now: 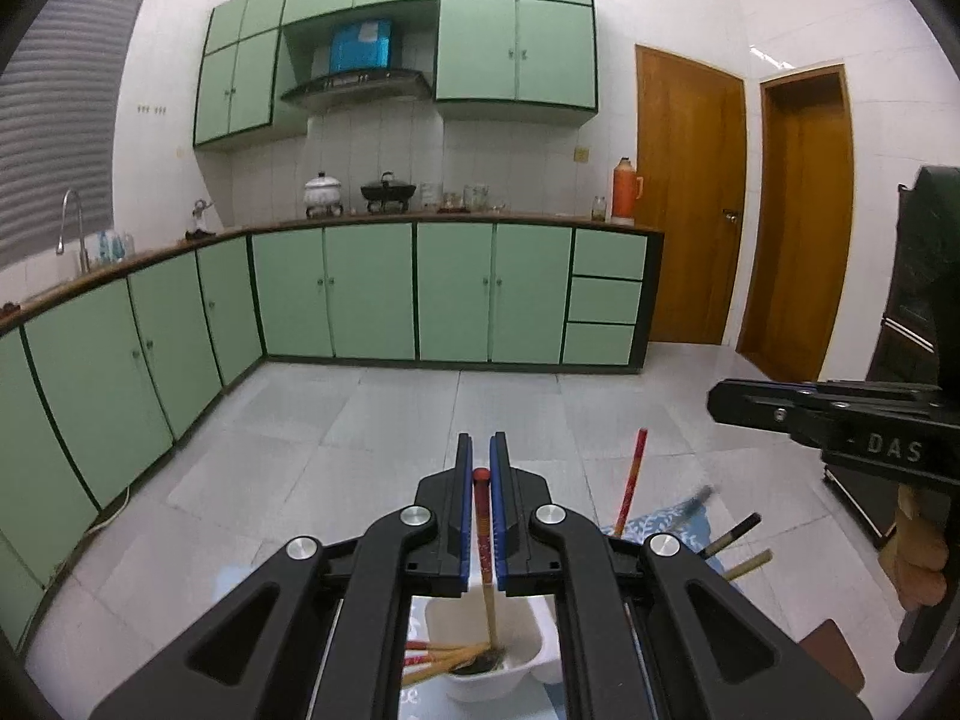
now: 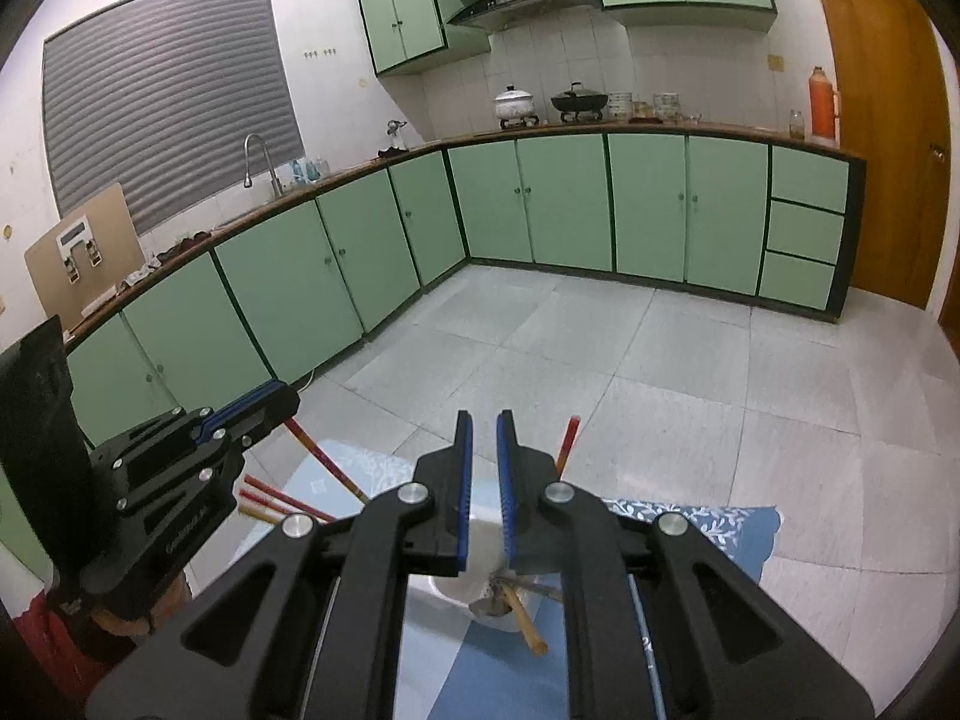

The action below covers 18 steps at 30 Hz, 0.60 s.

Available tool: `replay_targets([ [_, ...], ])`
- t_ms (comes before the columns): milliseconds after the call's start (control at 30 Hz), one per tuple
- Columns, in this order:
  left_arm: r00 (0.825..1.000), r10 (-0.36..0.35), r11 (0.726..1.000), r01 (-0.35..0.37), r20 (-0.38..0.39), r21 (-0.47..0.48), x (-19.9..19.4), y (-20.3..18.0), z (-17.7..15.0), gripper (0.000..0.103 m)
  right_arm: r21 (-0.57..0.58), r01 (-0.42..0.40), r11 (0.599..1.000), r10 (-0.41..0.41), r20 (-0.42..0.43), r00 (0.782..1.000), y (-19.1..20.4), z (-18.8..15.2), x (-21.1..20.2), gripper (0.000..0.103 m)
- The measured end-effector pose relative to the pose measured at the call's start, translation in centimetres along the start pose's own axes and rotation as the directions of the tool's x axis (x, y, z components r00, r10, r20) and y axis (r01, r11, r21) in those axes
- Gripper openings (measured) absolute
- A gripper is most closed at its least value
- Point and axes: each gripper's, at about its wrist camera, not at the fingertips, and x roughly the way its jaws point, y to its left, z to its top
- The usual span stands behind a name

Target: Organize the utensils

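My left gripper (image 1: 481, 450) is shut on a red-topped chopstick (image 1: 482, 516), held upright with its lower end in a white holder (image 1: 516, 648) that has several chopsticks lying in it. Another red chopstick (image 1: 631, 480) and dark utensil handles (image 1: 735, 534) stick up to the right. My right gripper (image 2: 483, 426) is slightly open and empty above the white holder (image 2: 462, 588), where a chopstick (image 2: 525, 624) and a spoon lie. The left gripper (image 2: 240, 420) shows at the left with its chopstick (image 2: 324, 459). The right gripper also shows in the left wrist view (image 1: 780, 411).
A blue patterned cloth (image 2: 720, 534) lies under the holder. Beyond is grey tiled floor (image 1: 372, 414), green cabinets (image 1: 372, 294) with pots on the counter, and wooden doors (image 1: 690, 198) at right. A dark cabinet (image 1: 918, 300) stands at far right.
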Motion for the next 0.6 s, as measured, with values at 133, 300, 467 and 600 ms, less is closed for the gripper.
replay_targets([
  [133, 1.000, 0.010, 1.000, -0.010, 0.006, -0.009, -1.1, 0.3, -0.2, 0.024, 0.012, 0.005, 1.000, -0.005, 0.034, 0.999, 0.3, -0.4, -1.5, 0.024],
  [300, 0.999, 0.029, 0.999, -0.028, 0.037, -0.029, -4.5, 0.4, -0.2, 0.044, 0.043, 0.037, 0.998, -0.042, 0.109, 0.993, 0.1, -1.7, -5.7, 0.053],
  [467, 0.998, 0.052, 0.997, -0.050, 0.038, -0.063, -8.0, 0.5, -1.6, 0.063, 0.060, 0.106, 0.993, -0.114, 0.153, 0.982, 0.5, -4.8, -9.3, 0.080],
  [600, 0.999, 0.042, 0.992, -0.041, 0.000, -0.118, -10.4, 0.6, -3.5, 0.069, 0.083, 0.110, 0.990, -0.122, 0.153, 0.981, 0.8, -7.4, -11.2, 0.092],
])
